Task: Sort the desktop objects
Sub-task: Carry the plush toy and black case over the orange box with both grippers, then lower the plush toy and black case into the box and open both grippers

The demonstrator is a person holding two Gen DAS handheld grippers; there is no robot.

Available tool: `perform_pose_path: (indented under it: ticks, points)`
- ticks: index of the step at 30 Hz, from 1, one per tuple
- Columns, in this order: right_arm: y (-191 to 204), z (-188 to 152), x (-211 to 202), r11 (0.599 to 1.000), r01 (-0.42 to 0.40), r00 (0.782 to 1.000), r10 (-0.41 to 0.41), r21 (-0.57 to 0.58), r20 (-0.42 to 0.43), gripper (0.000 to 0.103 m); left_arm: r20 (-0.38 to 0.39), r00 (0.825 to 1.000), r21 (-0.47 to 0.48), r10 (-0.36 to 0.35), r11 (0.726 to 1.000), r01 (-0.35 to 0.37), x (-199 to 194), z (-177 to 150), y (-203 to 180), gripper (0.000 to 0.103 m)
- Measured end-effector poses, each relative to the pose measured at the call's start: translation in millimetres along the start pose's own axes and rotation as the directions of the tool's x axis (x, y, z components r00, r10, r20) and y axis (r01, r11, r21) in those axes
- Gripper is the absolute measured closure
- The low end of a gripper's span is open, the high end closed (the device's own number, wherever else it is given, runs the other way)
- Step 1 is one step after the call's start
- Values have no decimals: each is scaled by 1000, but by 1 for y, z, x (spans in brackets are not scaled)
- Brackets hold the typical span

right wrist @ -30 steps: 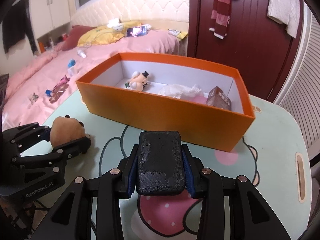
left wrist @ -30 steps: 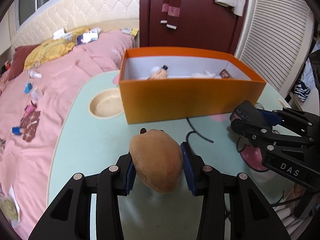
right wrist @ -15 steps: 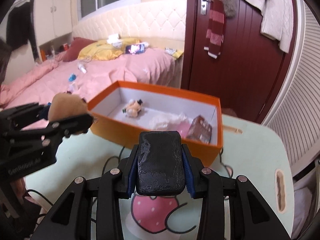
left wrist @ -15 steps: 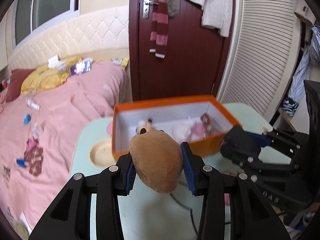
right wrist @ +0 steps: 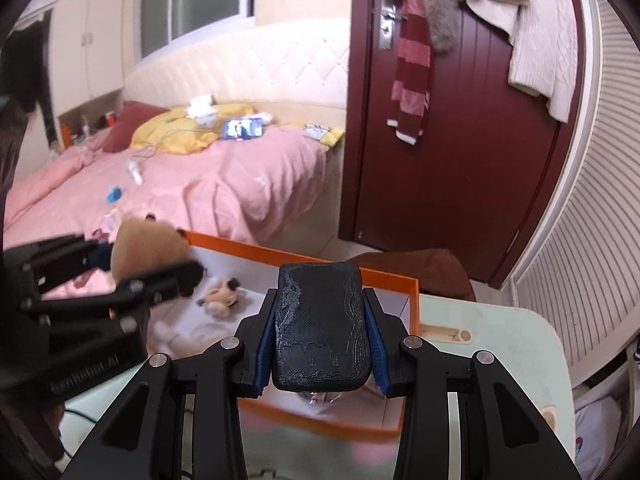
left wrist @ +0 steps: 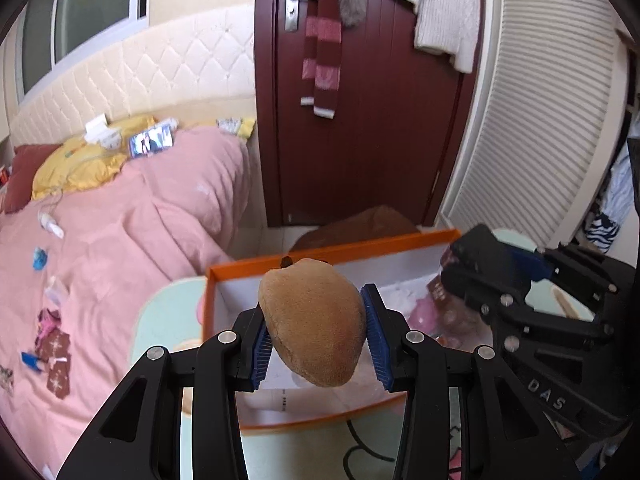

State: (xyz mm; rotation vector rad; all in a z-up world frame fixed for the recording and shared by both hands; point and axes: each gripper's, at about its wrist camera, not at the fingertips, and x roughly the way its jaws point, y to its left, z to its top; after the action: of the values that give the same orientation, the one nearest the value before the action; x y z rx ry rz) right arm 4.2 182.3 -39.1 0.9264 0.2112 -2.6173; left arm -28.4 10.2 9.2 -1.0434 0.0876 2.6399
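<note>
rounded tan plush toy (left wrist: 314, 322), fuzzy, pinched in left gripper (left wrist: 316, 338)

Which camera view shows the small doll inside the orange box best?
The right wrist view: the small doll lies unobstructed on the floor of the orange box. In the left wrist view the brown plush toy hides it.

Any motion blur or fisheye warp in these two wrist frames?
Left wrist view: brown plush toy sharp, orange box rim smeared. Right wrist view: black pad crisp, left gripper blurred. Both: door frames bow toward the edges, dark corners.
</note>
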Motion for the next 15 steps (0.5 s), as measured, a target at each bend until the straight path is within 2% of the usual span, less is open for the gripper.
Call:
perform_pose_path:
  ticks: [5,8,15]
  points:
    - [-5,-11,29,999,-3,998,5,33,-64,65,-102,995,-20,-22,1000,20,29,-17,0,60]
    - [-8,-19,35,999,-4,998,7,43,-60,65,-93,994,-72,-56,996,50,30,-24,4,60]
    - [-10,-22,39,999,0,999,2,50,-50,65,-88,995,-75,-49,996,42,31,-22,2,60]
